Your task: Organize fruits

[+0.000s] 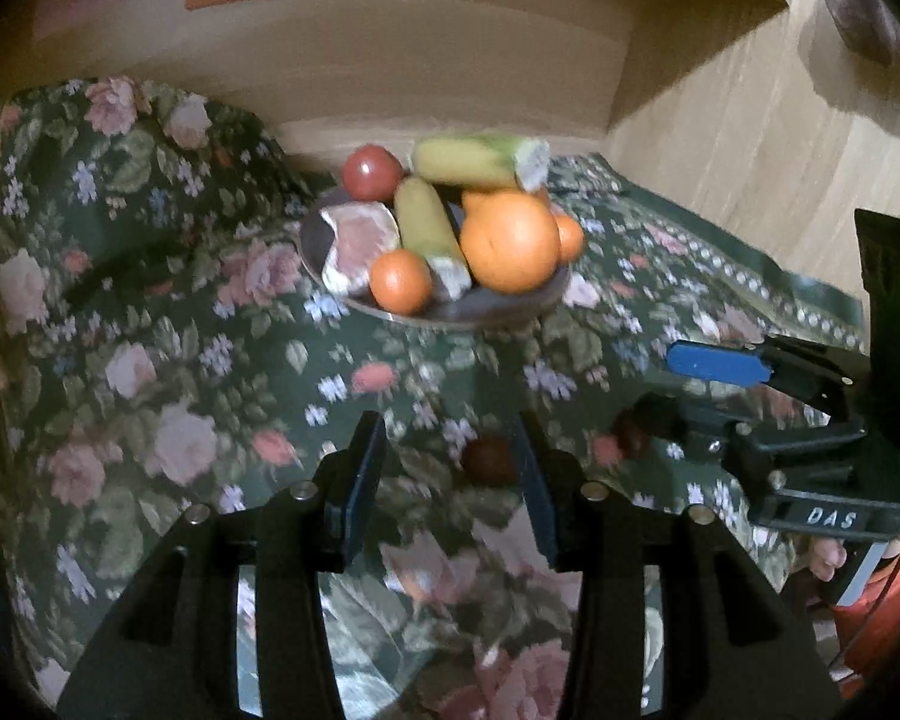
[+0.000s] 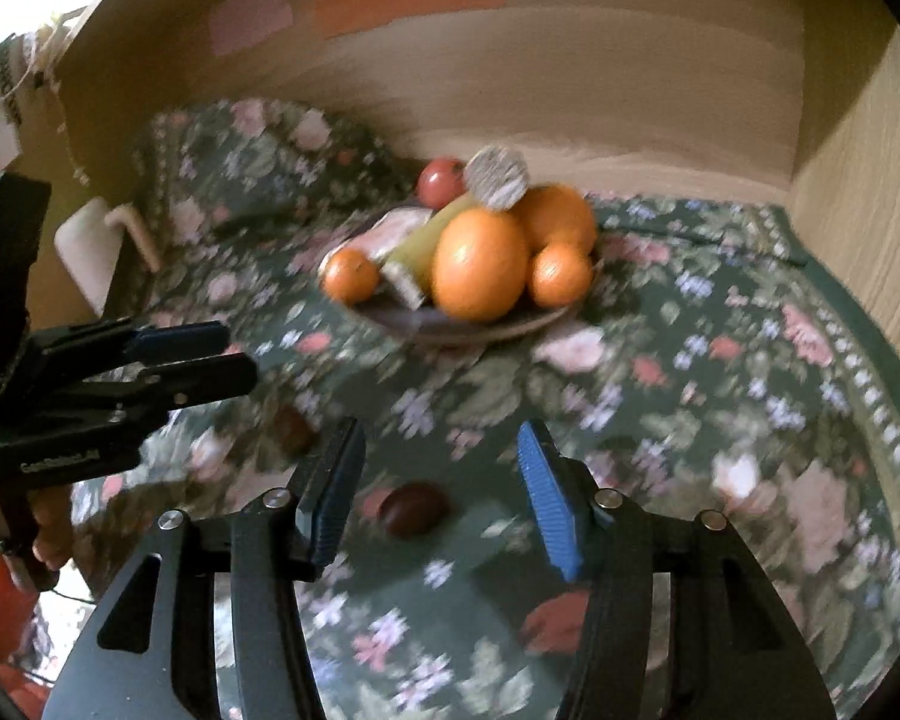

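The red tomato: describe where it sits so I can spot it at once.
Find the dark plate of fruit on the floral cloth. At its far left edge, nearest the wooden wall, sits the tomato: the only red, glossy round piece there.

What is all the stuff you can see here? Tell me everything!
plate: one, dark, on the cloth near the back wall
oranges: two big, two small, orange, on the plate
tomato: one, red, back of the plate
corn cobs: two, yellow-green, on the plate
peeled fruit: one, pinkish, left side of the plate
dark round fruits: two, brownish-red, loose on the cloth
floral cloth: one, dark green
left hand-held gripper: black, open
right hand-held gripper: black, blue pads, open
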`<action>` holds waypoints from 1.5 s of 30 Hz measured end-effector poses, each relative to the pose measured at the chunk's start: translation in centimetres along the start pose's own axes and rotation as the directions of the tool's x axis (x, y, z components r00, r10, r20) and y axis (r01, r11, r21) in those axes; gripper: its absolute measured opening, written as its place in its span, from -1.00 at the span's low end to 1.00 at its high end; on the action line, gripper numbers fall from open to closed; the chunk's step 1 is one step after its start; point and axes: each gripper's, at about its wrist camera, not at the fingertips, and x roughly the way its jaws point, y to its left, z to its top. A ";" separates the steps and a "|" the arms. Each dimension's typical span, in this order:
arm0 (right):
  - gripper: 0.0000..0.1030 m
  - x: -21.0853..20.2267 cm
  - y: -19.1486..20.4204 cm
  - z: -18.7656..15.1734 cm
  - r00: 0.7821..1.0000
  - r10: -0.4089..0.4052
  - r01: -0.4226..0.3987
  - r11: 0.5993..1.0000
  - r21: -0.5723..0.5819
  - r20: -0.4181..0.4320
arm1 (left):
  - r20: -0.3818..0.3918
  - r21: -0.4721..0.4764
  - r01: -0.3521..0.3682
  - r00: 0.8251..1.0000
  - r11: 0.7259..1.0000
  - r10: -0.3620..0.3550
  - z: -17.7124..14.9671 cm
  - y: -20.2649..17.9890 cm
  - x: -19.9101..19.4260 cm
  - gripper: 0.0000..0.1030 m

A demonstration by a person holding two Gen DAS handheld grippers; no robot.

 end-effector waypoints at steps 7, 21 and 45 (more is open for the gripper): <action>-0.03 1.0 1.6 -1.7 0.999 0.009 -0.010 0.999 -0.037 -0.035 | -0.044 0.012 0.024 0.999 1.000 -0.023 -1.2 -0.7 0.9 -0.15; -0.57 1.6 1.0 -2.4 0.999 -0.043 0.041 0.997 -0.069 -0.031 | -0.065 0.036 0.032 0.997 0.999 -0.030 -0.7 -1.8 3.2 -0.21; -0.60 0.1 0.7 0.8 0.997 -0.033 0.037 0.997 -0.064 0.067 | 0.038 0.008 0.005 0.999 1.000 -0.005 2.6 0.4 0.5 -0.52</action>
